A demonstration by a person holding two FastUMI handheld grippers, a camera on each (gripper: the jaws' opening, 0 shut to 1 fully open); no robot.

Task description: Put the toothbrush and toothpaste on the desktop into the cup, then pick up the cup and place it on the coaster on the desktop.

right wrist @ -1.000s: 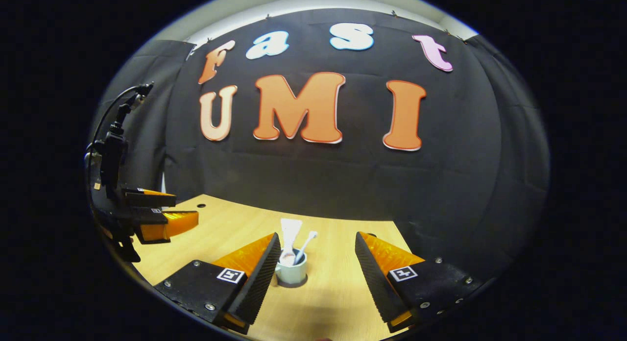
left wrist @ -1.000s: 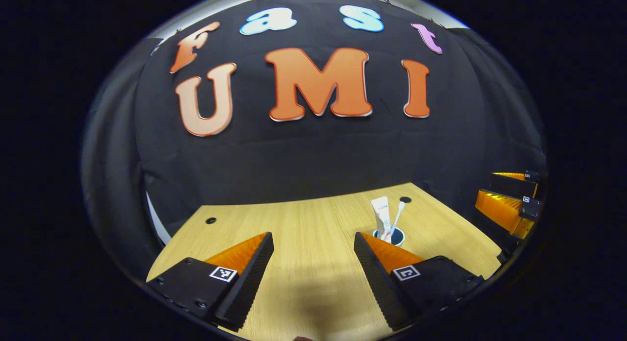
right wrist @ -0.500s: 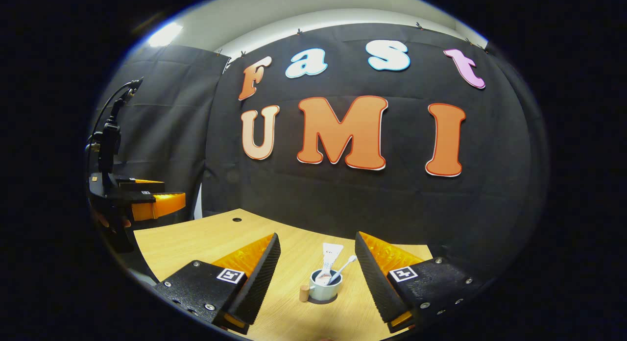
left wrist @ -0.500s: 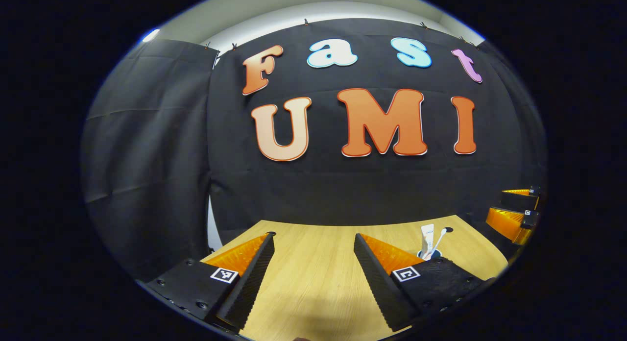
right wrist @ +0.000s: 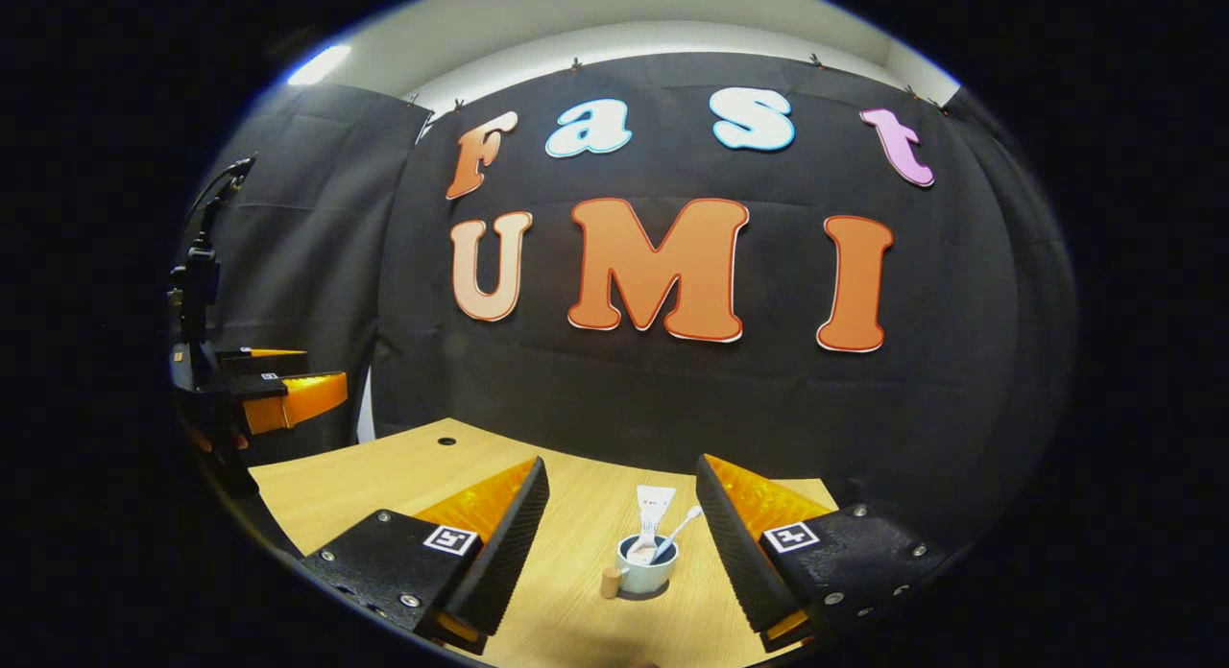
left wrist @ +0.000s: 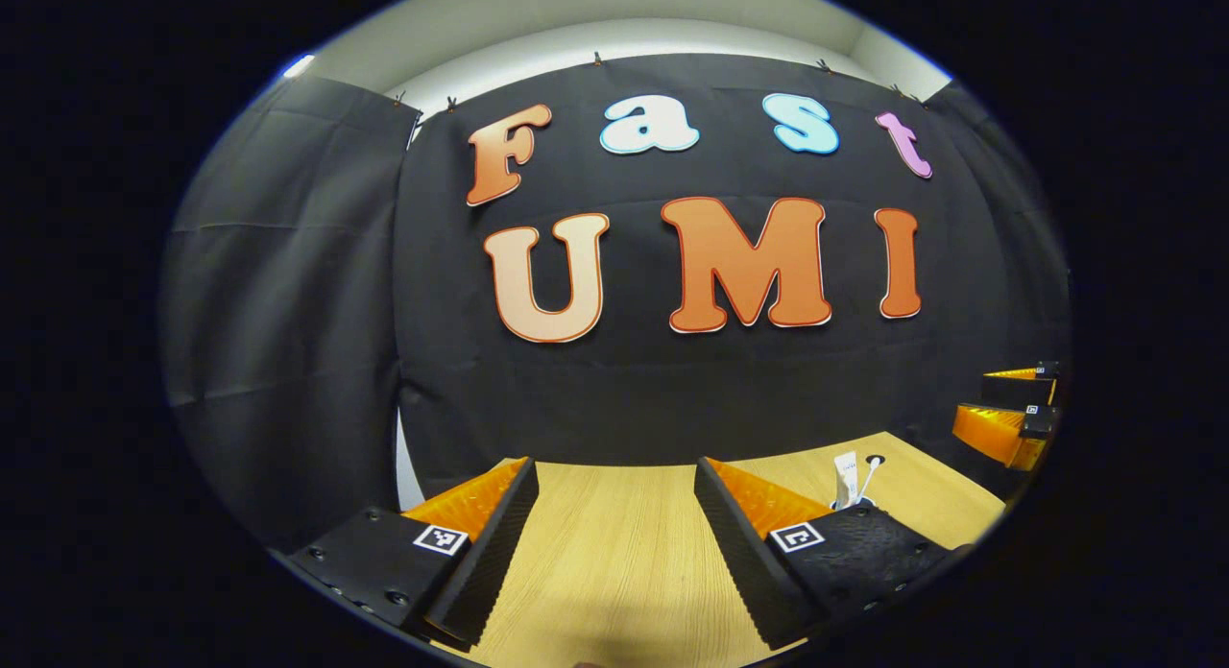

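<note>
A pale cup (right wrist: 645,574) with a wooden handle knob stands upright on a dark coaster (right wrist: 641,593) on the wooden desktop (right wrist: 576,543). A white toothpaste tube (right wrist: 653,510) and a white toothbrush (right wrist: 677,534) stick up out of it. My right gripper (right wrist: 622,543) is open, pulled back from the cup, which sits ahead between its fingers without touching them. My left gripper (left wrist: 614,538) is open over bare desktop (left wrist: 614,553). In the left gripper view the toothpaste tube (left wrist: 845,478) and toothbrush (left wrist: 869,474) rise behind its right finger, and the right gripper (left wrist: 1008,414) hangs at the far right.
The black cloth wall closes the back and sides of the desk. A round cable hole (right wrist: 446,441) sits near the desk's far left corner, another cable hole (left wrist: 875,452) beside the cup. The left gripper (right wrist: 274,394) with its mast and cable hangs at the left of the right gripper view.
Both grippers have lifted and drawn back from the cup, so it looks smaller and farther off. The cup stays on the coaster with both items in it.
</note>
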